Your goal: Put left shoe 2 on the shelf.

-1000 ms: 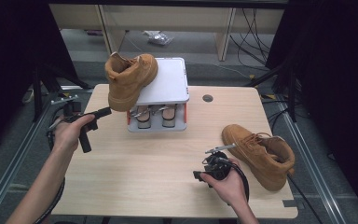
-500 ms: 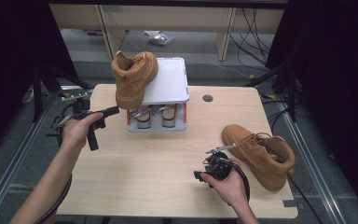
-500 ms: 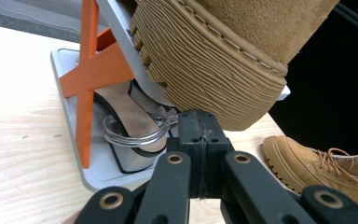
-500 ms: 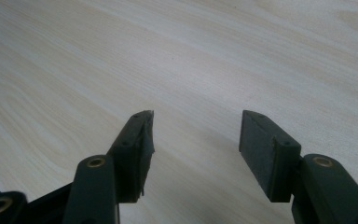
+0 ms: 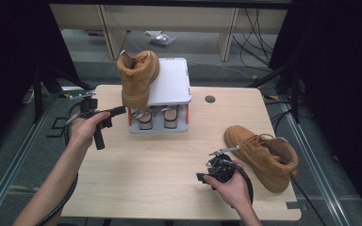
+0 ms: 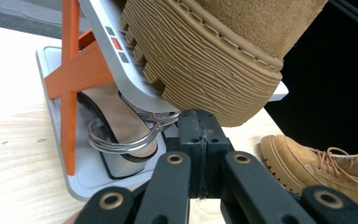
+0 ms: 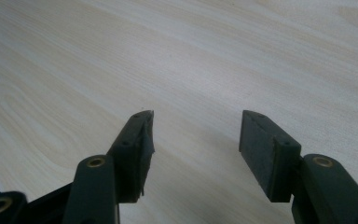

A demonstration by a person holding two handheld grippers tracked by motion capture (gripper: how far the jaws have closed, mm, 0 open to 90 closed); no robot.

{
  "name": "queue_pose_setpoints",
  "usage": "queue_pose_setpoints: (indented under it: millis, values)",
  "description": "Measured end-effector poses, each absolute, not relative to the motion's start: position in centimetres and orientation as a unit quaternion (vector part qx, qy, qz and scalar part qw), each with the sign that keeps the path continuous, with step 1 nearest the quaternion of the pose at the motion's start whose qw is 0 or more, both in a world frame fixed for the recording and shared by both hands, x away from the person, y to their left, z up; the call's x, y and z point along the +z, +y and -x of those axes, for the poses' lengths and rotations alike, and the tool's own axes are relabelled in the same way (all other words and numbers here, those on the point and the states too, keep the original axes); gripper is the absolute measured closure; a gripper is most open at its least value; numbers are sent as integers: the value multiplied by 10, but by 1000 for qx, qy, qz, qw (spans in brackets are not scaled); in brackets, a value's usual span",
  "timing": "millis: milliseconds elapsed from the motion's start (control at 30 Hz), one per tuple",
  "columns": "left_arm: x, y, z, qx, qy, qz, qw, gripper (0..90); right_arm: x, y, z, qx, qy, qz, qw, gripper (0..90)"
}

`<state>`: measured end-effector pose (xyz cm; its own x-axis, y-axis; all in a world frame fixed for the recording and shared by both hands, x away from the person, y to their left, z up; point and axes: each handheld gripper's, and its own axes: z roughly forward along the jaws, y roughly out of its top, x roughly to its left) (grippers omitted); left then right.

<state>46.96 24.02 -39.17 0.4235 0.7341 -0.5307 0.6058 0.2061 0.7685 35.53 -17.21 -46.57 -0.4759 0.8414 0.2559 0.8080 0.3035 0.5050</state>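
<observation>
A tan boot [image 5: 139,77] stands on the sloped white top of a shoe rack [image 5: 172,84], its sole hanging over the rack's front left edge. My left gripper [image 5: 121,111] is shut with nothing in it. In the left gripper view its tips [image 6: 199,126] sit just under the ribbed sole of the boot [image 6: 214,60]; I cannot tell if they touch. A second tan boot [image 5: 261,155] lies on the table at the right. Beside it my right gripper [image 5: 206,176] stands open over bare wood, and its jaws [image 7: 196,135] hold nothing.
Strappy sandals [image 5: 158,115] fill the rack's lower shelf between its orange supports [image 6: 70,79]. The wooden table [image 5: 169,179] has a round cable hole [image 5: 210,99] behind the rack. Cables and shelving lie on the floor beyond the far edge.
My left gripper has moved right toward the rack's front. The boot on the rack has turned and shifted right on the top. The right hand has stayed put.
</observation>
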Motion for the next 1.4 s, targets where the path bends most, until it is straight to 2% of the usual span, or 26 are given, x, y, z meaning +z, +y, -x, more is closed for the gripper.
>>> queue_pose_setpoints:
  millis: [733,1400]
  values:
    - [-385,219,-462,56,513,-639,571,895,-467,-174,-354,296,804,-515,27,454]
    - [-383,209,-473,49,508,-643,571,897,-469,-173,-353,295,805,-514,25,454]
